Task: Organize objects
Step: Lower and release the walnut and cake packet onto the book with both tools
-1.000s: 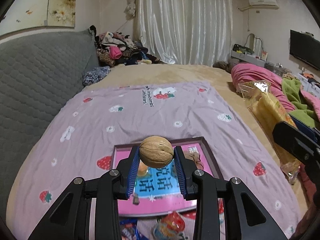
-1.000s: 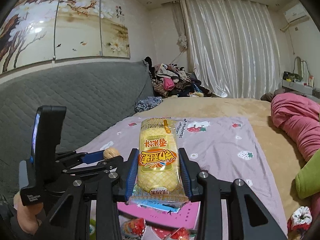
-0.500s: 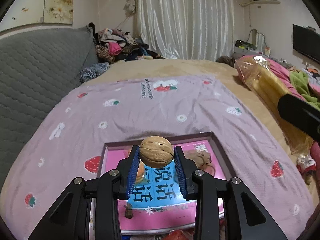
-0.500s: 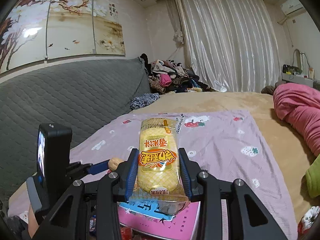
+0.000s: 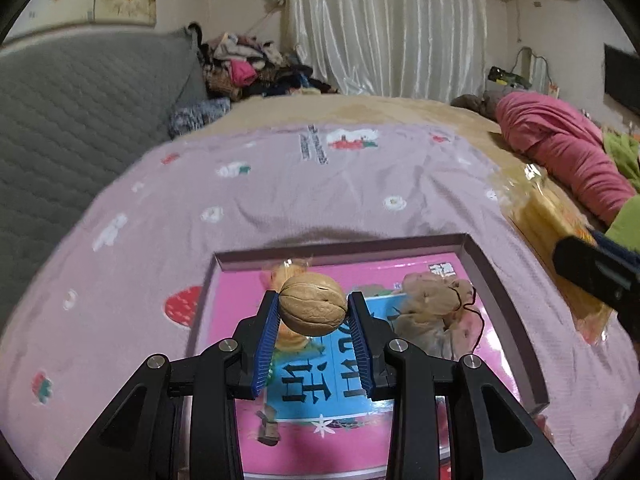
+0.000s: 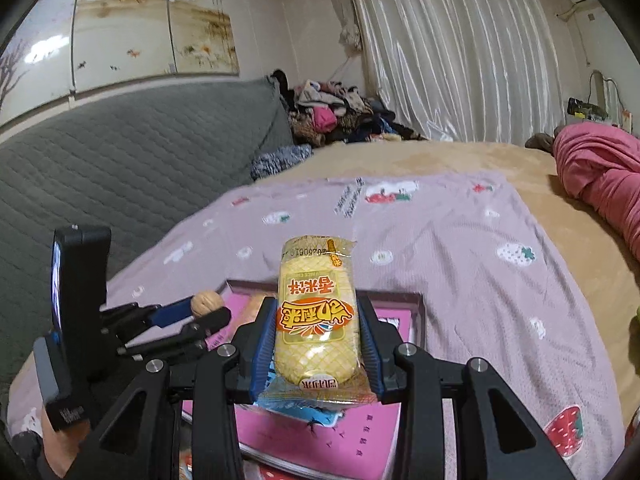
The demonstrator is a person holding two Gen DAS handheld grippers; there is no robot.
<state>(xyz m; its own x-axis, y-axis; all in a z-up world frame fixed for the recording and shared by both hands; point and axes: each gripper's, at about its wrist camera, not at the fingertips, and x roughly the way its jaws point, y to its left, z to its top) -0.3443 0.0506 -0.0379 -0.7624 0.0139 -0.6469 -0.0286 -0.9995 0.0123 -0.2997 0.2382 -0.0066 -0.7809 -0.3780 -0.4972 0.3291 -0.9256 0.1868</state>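
Note:
My left gripper [image 5: 313,312] is shut on a walnut [image 5: 313,309] and holds it above a shallow pink box lid [image 5: 500,280] lying on the lilac strawberry cloth. A crumpled brown wrapper [image 5: 434,304] and another small brownish item lie in the lid. My right gripper [image 6: 318,332] is shut on a yellow wafer snack packet [image 6: 316,316], held upright over the same lid [image 6: 416,312]. The left gripper with the walnut [image 6: 206,303] shows at the left of the right wrist view. The packet [image 5: 552,232] shows at the right of the left wrist view.
The lilac cloth [image 5: 320,184] covers a tan bed. A grey quilted headboard [image 6: 120,168] runs along the left. A clothes pile [image 6: 340,112] sits at the far corner, a pink duvet [image 5: 560,160] at the right. Small snack wrappers lie near the lid's front edge.
Both grippers have tilted down and moved closer over the pink lid, which now fills more of both views. Both grips are unchanged.

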